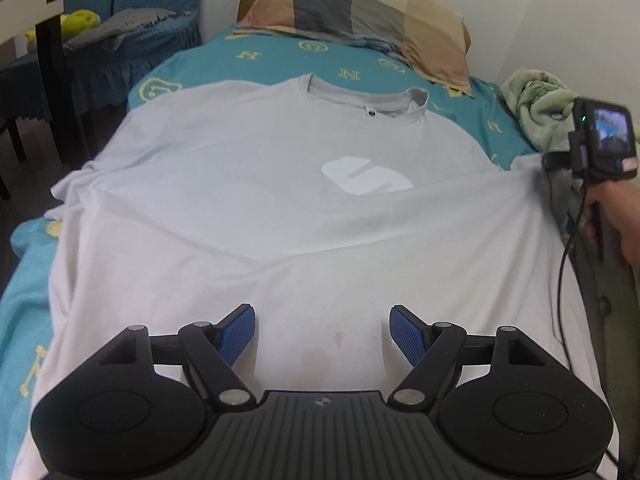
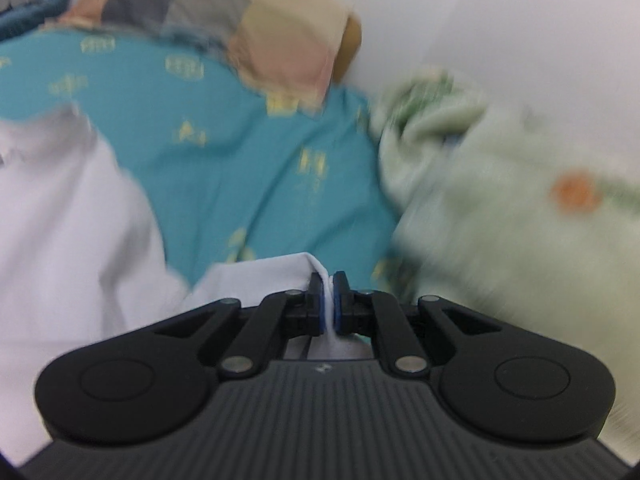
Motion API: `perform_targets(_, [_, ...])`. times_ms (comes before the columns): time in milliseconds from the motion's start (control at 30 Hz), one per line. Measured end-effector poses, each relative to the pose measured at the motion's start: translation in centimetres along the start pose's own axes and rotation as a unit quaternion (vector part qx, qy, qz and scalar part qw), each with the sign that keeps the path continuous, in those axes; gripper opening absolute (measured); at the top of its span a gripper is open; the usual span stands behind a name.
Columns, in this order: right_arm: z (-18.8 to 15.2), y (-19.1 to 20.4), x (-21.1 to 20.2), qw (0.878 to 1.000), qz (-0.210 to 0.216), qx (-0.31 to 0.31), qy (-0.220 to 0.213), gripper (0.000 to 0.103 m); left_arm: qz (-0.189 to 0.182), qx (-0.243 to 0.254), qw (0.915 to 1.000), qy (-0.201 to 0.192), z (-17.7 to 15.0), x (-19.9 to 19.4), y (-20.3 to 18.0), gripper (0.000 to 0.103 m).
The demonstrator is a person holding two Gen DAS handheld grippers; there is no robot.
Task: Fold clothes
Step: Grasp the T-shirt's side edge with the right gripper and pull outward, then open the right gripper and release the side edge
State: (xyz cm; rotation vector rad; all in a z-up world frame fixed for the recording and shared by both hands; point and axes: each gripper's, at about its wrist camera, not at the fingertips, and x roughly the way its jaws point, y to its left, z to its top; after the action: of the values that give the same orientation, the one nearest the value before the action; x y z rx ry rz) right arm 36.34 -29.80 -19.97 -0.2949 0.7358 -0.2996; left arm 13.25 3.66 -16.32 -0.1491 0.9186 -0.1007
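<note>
A light grey T-shirt (image 1: 248, 184) with a white logo lies face up on a teal bed sheet (image 1: 240, 64), collar toward the pillow. My left gripper (image 1: 322, 330) is open and empty, hovering over the shirt's lower part. My right gripper (image 2: 329, 294) is shut on a fold of the shirt's right sleeve (image 2: 256, 276), and it also shows at the right edge of the left wrist view (image 1: 592, 152), holding the sleeve off the bed. The right wrist view is blurred.
A plaid pillow (image 1: 360, 12) lies at the head of the bed. A crumpled pale green blanket (image 2: 500, 200) sits at the right, against a white wall. A blue-covered chair (image 1: 132, 40) with grey cloth stands left of the bed.
</note>
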Motion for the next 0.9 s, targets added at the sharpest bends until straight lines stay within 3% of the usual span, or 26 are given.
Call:
perform_targets(133, [-1.6,-1.1,-0.5,0.996,0.046,0.071,0.011,0.011,-0.002,0.006,1.0000,0.007,0.0,0.9,-0.2,0.076])
perform_targets(233, [-1.4,-2.0,-3.7,0.992,0.087,0.085,0.009,0.024,-0.010,0.002,0.9999,0.005,0.1,0.6,-0.2,0.076])
perform_targets(300, [-1.2,-2.6,-6.0,0.989,0.114,0.090,0.008,0.053,-0.018,0.002,0.9998,0.003,0.1,0.1,-0.3,0.076])
perform_targets(367, [-1.2,-3.2,-8.6,0.986,0.138,0.094,0.006,0.071,-0.019,0.007,0.9998,-0.001,0.0,-0.5,-0.5,0.076])
perform_targets(500, [-3.0,-4.3,-15.5,0.978,0.198,0.065,0.022,0.072,-0.021,0.013,0.9996,-0.010,-0.5,-2.1,-0.7,0.076])
perform_targets(567, [-5.0,-4.4,-18.5,0.964,0.254,0.027,0.074,0.071,-0.021,0.014,0.9996,-0.015,-0.6,-3.0,-0.8,0.076])
perform_targets(667, [-8.8,-4.1,-23.1,0.933,0.321,-0.045,0.158,0.071,-0.022,0.015,0.9994,-0.023,-0.7,-4.2,-0.8,0.076])
perform_targets(800, [-14.2,-2.9,-26.7,0.882,0.356,-0.120,0.286,0.071,-0.026,0.010,0.9993,-0.024,-0.6,-5.2,-0.8,0.077])
perform_targets(900, [-17.0,-1.2,-27.9,0.863,0.351,-0.166,0.324,0.071,-0.037,-0.003,0.9991,-0.019,-0.6,-6.0,-0.4,0.077])
